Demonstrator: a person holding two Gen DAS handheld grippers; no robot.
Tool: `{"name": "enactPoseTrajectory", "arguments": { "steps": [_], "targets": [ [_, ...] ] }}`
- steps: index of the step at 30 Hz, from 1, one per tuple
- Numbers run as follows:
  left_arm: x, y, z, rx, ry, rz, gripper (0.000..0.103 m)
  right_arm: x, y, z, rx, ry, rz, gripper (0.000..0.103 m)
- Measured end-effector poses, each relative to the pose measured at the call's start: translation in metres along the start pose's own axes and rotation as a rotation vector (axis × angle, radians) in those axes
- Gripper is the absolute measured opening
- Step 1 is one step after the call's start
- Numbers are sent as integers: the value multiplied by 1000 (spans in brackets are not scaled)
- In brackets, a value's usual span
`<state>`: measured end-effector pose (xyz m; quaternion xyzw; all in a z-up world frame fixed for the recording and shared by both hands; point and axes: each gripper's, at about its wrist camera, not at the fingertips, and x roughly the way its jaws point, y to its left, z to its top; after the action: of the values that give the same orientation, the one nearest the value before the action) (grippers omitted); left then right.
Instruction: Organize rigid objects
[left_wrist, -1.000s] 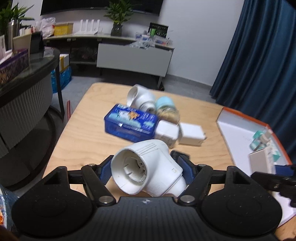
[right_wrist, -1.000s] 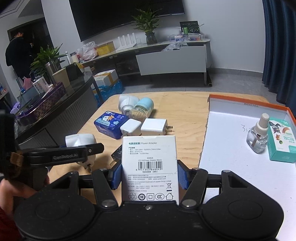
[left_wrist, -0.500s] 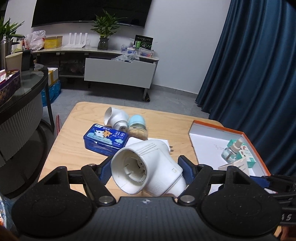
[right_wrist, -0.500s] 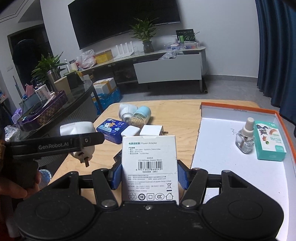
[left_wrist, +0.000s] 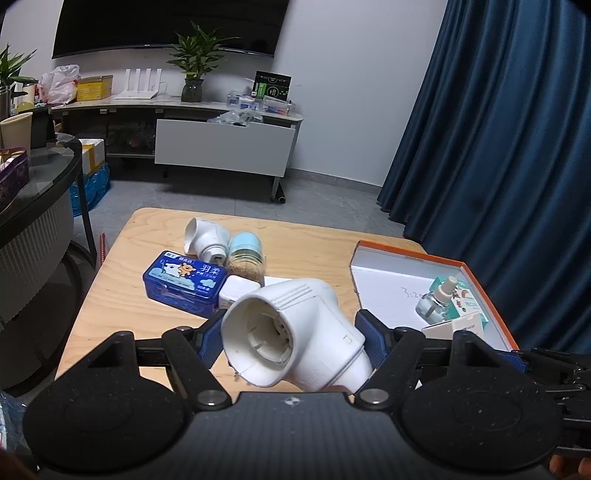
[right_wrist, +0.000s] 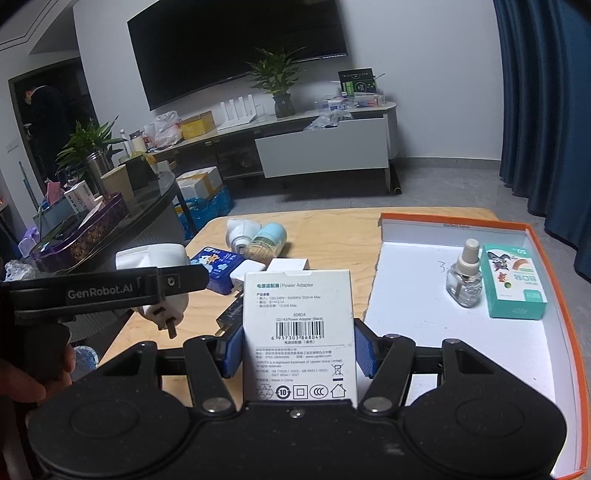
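Two handheld grippers are raised above a light wooden table (left_wrist: 110, 295), each carrying one item. The left gripper (left_wrist: 288, 341) has its blue pads clamped on both sides of a white plug-in heater (left_wrist: 295, 332). The heater's wide round socket opening faces the camera and slightly left, and its narrower plug end angles down to the right (in the right wrist view its metal prongs point down toward the table). The right gripper (right_wrist: 297, 352) is closed on a white power adapter box (right_wrist: 297, 332), held upright with its long axis vertical and its printed barcode face toward the camera.

At the right of the table lies an open shallow tray (right_wrist: 569, 332) with an orange rim and a white floor. It holds two things side by side: one small clear refill bottle (right_wrist: 463, 277) standing upright, and one teal carton (right_wrist: 513, 280) lying flat just to its right.

Clustered loose on the table are one blue tin (left_wrist: 184, 282), a second white heater (left_wrist: 205, 236) lying on its side, one jar (left_wrist: 246, 254) with a pale blue lid also on its side, and two white chargers (right_wrist: 247, 271).
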<state>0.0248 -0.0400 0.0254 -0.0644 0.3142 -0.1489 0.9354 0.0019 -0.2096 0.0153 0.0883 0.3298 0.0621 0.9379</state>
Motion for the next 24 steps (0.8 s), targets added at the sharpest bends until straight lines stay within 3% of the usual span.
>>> {"name": "enactPoseTrajectory", "arguments": {
  "steps": [24],
  "targets": [
    [3, -10, -1, 7, 5, -18, 74, -7, -10, -3, 22, -4, -15, 71]
  ]
}}
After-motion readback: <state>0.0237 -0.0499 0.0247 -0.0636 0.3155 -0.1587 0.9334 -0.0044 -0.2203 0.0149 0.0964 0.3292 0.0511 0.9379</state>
